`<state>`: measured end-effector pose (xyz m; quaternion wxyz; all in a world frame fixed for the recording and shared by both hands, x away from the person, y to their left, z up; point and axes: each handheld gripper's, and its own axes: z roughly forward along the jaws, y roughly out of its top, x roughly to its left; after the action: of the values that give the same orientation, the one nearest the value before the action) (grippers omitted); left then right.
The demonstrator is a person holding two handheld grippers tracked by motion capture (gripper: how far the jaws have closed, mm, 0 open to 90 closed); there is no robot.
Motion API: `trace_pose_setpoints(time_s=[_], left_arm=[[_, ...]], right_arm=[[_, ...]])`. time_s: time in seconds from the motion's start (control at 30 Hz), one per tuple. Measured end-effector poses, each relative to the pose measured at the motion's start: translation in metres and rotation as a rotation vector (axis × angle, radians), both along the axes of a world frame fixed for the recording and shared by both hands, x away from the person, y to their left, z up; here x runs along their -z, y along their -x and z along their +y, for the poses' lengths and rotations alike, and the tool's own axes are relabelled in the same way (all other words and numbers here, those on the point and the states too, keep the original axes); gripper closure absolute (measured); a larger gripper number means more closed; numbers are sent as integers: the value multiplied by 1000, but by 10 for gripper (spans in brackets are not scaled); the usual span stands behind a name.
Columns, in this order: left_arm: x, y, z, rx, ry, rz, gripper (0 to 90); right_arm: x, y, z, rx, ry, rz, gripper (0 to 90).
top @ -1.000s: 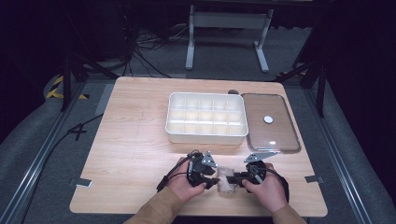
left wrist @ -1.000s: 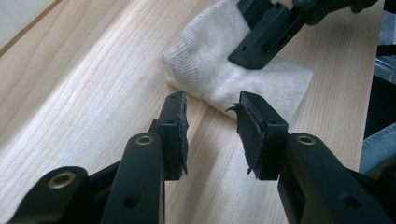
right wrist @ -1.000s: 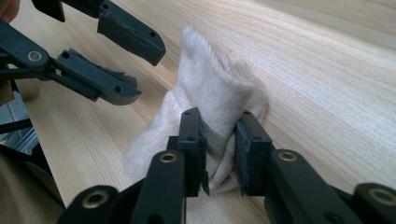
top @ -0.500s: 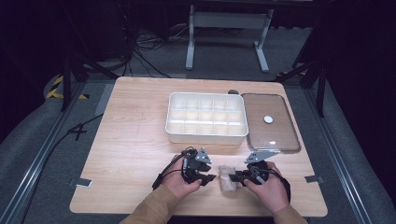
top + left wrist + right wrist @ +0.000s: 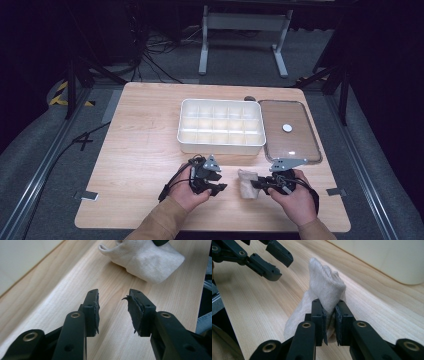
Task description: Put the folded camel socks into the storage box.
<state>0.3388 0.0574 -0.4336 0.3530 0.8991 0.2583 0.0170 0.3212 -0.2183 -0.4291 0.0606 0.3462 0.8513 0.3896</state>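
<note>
Near the table's front edge, sock [image 5: 247, 183] pinched in right hand-held gripper [image 5: 258, 184]

A knitted, off-white cloth sock [image 5: 323, 287] with a fine ribbed weave lay on the pale, matt wood-grain table [image 5: 140, 140]. The matt black plastic right gripper [image 5: 329, 315], its pads [image 5: 136, 311] frayed and rough, pinched it. At centre frame, a smooth white plastic tray [image 5: 221, 126] sat beside a glossy clear lid [image 5: 290, 130].
</note>
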Motion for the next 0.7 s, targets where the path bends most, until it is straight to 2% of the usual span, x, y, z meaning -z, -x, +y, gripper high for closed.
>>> trace_pose_setpoints(time_s=[0.23, 0.4, 0.6, 0.7], left_arm=[[-5, -3, 19, -45, 13, -5, 608], [-9, -4, 26, -51, 6, -10, 595], [-17, -7, 41, -69, 28, 11, 570], [-17, -8, 48, -77, 33, 19, 562]], right_arm=[[-15, -6, -7, 2, 16, -49, 796], [-31, -15, -12, -13, 33, -70, 796], [-47, -26, -19, -38, 18, -81, 795], [-55, -32, -23, -40, 32, -90, 795]])
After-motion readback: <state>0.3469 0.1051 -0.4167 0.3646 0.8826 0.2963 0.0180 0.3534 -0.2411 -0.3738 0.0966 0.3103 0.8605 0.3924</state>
